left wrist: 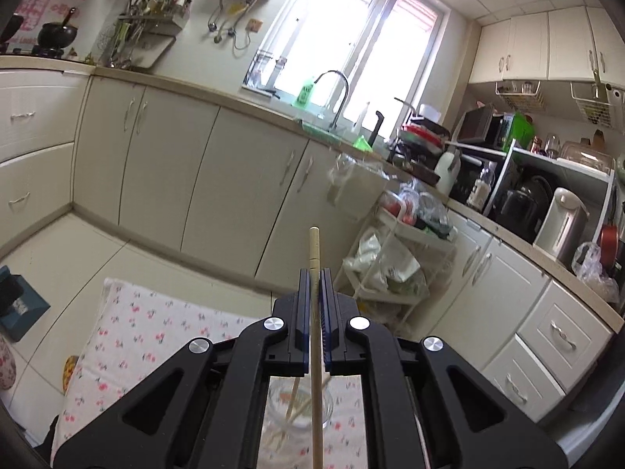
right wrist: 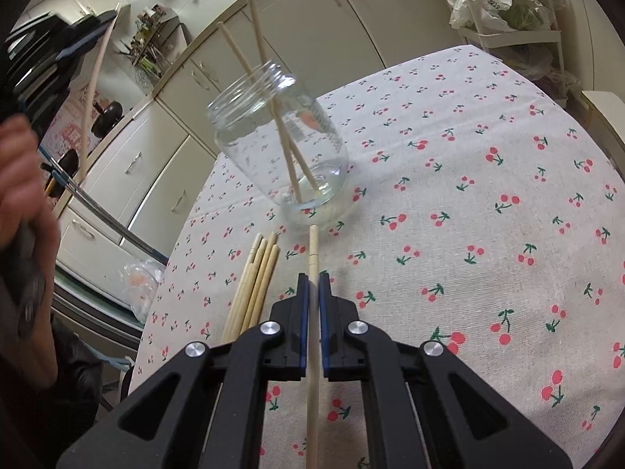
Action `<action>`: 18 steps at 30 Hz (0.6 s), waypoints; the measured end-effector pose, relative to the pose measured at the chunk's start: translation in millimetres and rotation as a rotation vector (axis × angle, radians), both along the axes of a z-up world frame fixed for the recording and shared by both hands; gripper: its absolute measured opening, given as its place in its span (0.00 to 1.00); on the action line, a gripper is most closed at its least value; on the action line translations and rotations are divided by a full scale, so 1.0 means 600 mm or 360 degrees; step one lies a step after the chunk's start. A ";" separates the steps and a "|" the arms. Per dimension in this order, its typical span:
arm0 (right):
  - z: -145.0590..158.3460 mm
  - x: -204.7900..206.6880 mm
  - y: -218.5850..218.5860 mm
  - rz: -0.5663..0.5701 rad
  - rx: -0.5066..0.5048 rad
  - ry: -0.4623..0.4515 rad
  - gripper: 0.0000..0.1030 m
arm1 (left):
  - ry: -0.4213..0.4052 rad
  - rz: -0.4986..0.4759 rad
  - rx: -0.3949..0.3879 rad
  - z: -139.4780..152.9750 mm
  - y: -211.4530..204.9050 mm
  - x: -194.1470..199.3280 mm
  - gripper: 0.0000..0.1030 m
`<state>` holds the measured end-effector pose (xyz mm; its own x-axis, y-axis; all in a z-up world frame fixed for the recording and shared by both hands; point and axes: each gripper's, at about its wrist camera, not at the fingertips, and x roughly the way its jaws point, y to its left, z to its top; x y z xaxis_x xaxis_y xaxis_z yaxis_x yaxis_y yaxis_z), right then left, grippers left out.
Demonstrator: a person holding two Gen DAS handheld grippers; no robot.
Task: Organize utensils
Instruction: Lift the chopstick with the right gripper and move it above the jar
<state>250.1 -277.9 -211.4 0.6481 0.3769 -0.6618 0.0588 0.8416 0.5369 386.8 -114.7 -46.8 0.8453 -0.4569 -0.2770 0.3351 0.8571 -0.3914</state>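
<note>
Since each chopstick is light, stiff, slender wood, a mid-shaft pinch holds best. My left claw [left wrist: 315, 273] is clamped on one chopstick [left wrist: 315, 250], raised above the glass jar [right wrist: 281, 144], its long axis running along the fingers. My right claw [right wrist: 312, 279] grips another [right wrist: 313, 250], pointing toward the jar. Spare chopsticks [right wrist: 254, 285] lie on the surface [right wrist: 488, 234].

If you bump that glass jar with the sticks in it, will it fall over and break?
The glass jar is clear glass, so it would probably crack if it fell off the table. Its base looks wide, so a small bump likely only slides it on the cherry tablecloth. The two chopsticks lean out above its rim, so a knock up there might tip it.
</note>
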 end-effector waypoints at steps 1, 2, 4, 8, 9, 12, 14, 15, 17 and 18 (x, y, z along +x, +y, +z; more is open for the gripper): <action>0.000 -0.001 -0.002 -0.0007 0.0002 -0.0009 0.06 | -0.0026 0.0021 -0.0009 0.005 -0.006 0.008 0.05; 0.000 -0.002 -0.004 -0.0010 0.0002 -0.0016 0.06 | -0.0050 0.0041 -0.0020 0.009 -0.011 0.017 0.05; -0.001 -0.003 -0.007 -0.0014 0.0006 -0.0030 0.06 | -0.0085 0.0082 -0.0034 0.013 -0.017 0.031 0.05; -0.006 0.000 -0.011 -0.0018 0.0037 -0.0034 0.06 | -0.0133 0.0168 -0.0033 0.006 -0.034 0.063 0.05; -0.007 0.001 -0.013 -0.0019 0.0046 -0.0033 0.06 | -0.0138 0.0185 -0.0028 0.002 -0.037 0.068 0.05; -0.010 0.003 -0.019 -0.0020 0.0074 -0.0032 0.06 | -0.0164 0.0240 -0.0001 -0.012 -0.048 0.082 0.05; -0.011 0.003 -0.019 -0.0020 0.0083 -0.0036 0.06 | -0.0180 0.0266 0.0029 -0.023 -0.055 0.089 0.05; -0.011 0.003 -0.020 -0.0021 0.0089 -0.0037 0.06 | -0.0187 0.0274 0.0040 -0.027 -0.059 0.092 0.05; -0.012 0.004 -0.021 -0.0023 0.0101 -0.0039 0.06 | -0.0207 0.0288 0.0078 -0.037 -0.067 0.095 0.05; -0.012 0.004 -0.022 -0.0026 0.0107 -0.0040 0.06 | -0.0213 0.0291 0.0090 -0.040 -0.070 0.095 0.05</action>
